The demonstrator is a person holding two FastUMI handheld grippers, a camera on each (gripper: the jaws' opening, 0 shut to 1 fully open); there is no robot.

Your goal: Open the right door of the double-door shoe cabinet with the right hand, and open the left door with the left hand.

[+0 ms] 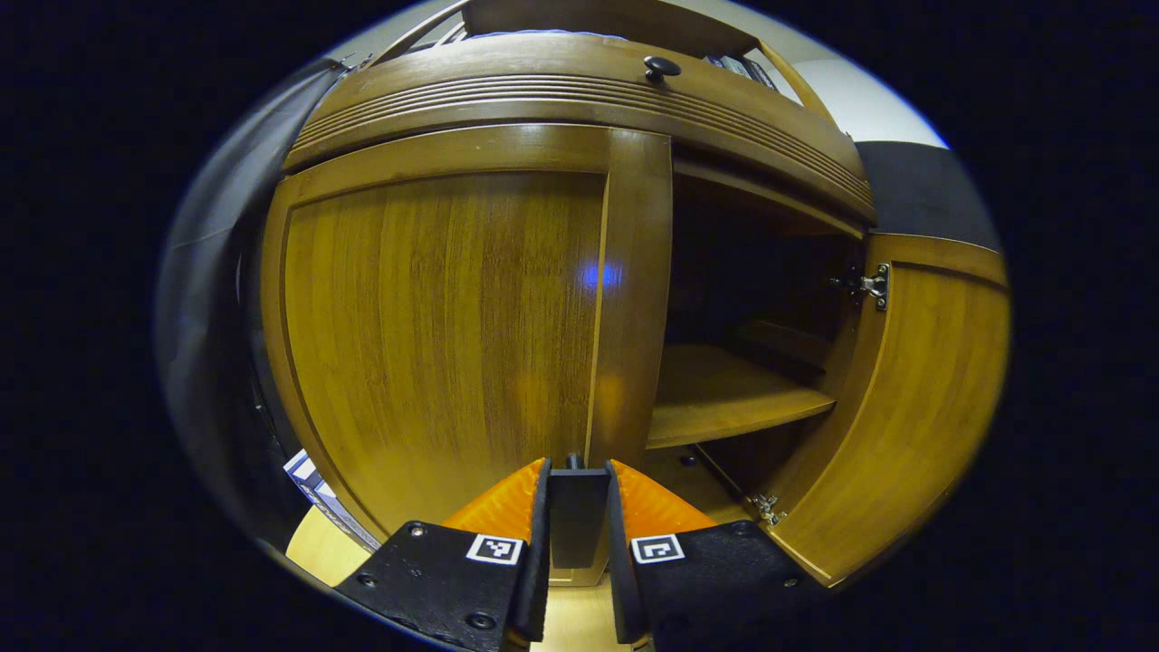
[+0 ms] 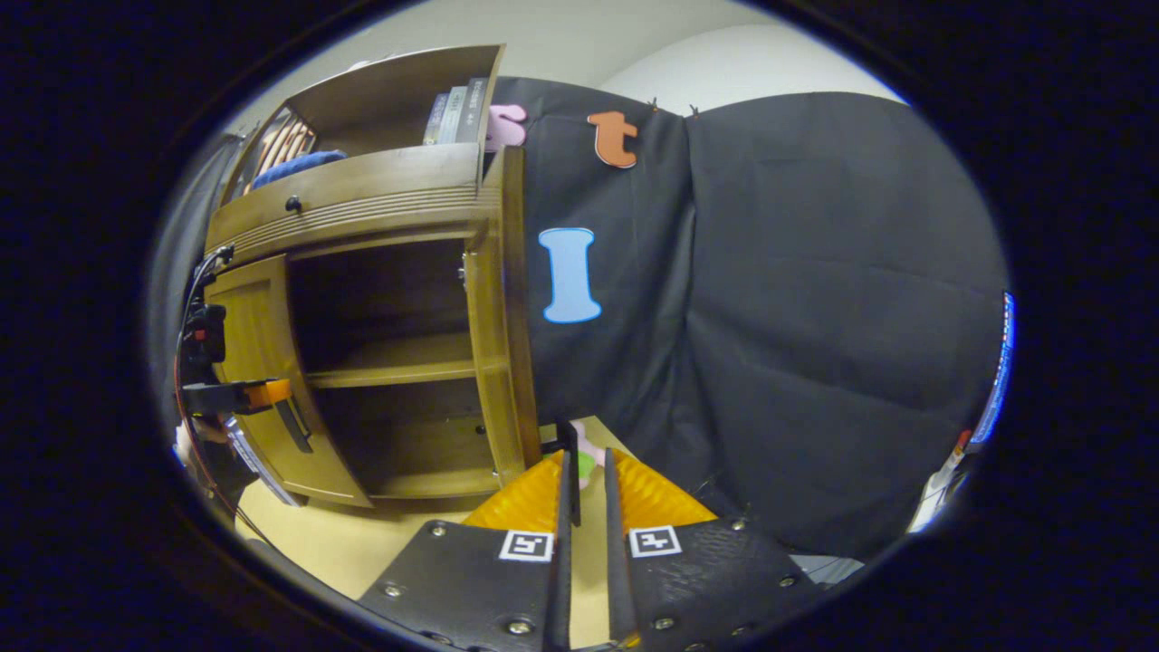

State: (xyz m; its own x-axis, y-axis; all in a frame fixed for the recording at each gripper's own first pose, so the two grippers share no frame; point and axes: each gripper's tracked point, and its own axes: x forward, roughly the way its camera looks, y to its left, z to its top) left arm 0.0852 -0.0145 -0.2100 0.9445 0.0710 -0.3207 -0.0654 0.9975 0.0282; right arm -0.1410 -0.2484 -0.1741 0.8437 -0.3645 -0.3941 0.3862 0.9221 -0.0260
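Note:
The wooden shoe cabinet [image 1: 579, 100] stands right in front of me in the left gripper view. Its left door [image 1: 435, 317] looks closed or nearly so. My left gripper [image 1: 578, 480] is shut on that door's dark handle [image 1: 578, 516], which fills the gap between the orange fingers [image 1: 502, 503]. The right door [image 1: 914, 398] is swung wide open, showing its inner face and hinges. In the right gripper view this door [image 2: 505, 317] is edge-on, and my right gripper [image 2: 587, 471] is shut on its black handle [image 2: 567, 439]. The left gripper [image 2: 249, 394] shows there at the left door [image 2: 258, 344].
Inside the open half, a wooden shelf [image 1: 724, 398] crosses the dark interior. A drawer with a black knob [image 1: 662, 66] runs above the doors. Books [image 2: 457, 113] and a blue item [image 2: 294, 167] sit on top. Black cloth wall [image 2: 815, 317] hangs right of the cabinet, above the light wood floor [image 2: 362, 534].

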